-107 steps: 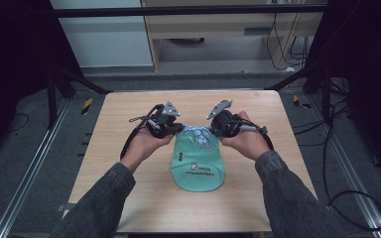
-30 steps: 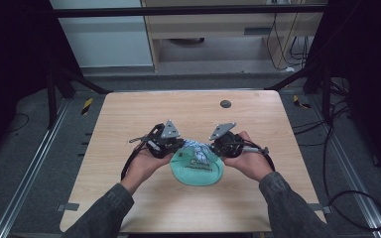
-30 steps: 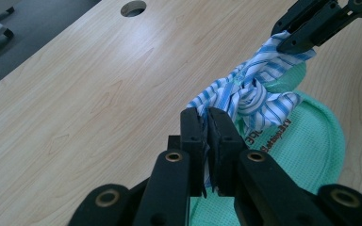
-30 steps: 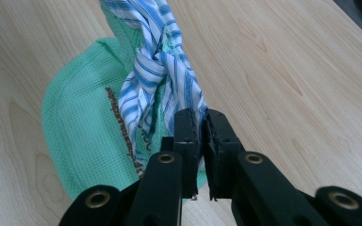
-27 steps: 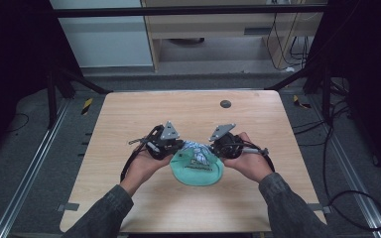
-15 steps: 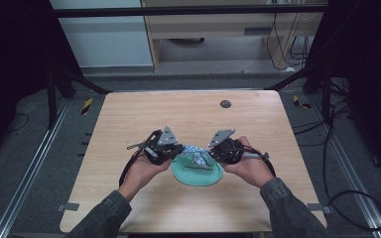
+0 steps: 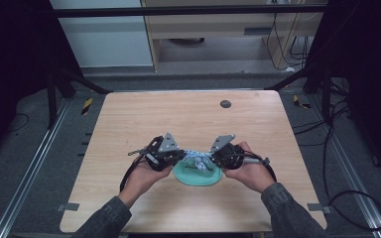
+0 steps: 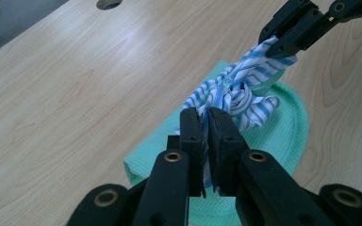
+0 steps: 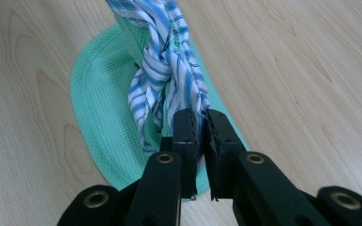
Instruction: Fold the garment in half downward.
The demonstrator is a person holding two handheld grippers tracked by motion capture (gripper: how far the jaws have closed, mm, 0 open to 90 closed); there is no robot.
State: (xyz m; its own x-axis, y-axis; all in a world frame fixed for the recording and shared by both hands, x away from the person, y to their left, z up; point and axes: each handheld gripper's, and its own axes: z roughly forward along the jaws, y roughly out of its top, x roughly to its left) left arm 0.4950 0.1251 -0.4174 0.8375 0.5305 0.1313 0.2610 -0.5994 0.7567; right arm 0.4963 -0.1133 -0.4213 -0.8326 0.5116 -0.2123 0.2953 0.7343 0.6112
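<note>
A mint-green waffle cloth (image 7: 198, 177) lies bunched in a small round shape on the wooden table (image 7: 188, 119), near the front middle. A blue-and-white striped cloth (image 7: 197, 155) is twisted into a knot on top of it. My left gripper (image 7: 181, 156) is shut on the knot's left end, and my right gripper (image 7: 212, 158) is shut on its right end. In the left gripper view the jaws (image 8: 206, 113) pinch the striped cloth (image 8: 238, 92) above the green cloth (image 8: 285, 136), with the right gripper (image 8: 283, 44) beyond. The right gripper view has the gripper (image 9: 201, 115) clamped on the striped cloth (image 9: 162, 61) over the green cloth (image 9: 101, 108).
A dark round hole (image 7: 225, 103) sits in the tabletop at the far middle right. Black cables trail from both grippers toward the table's front edge. Dark frame posts and floor cables surround the table.
Both hands have drawn toward the table's front edge and closer together. The green cloth, earlier spread long, is now gathered small beneath the striped knot.
</note>
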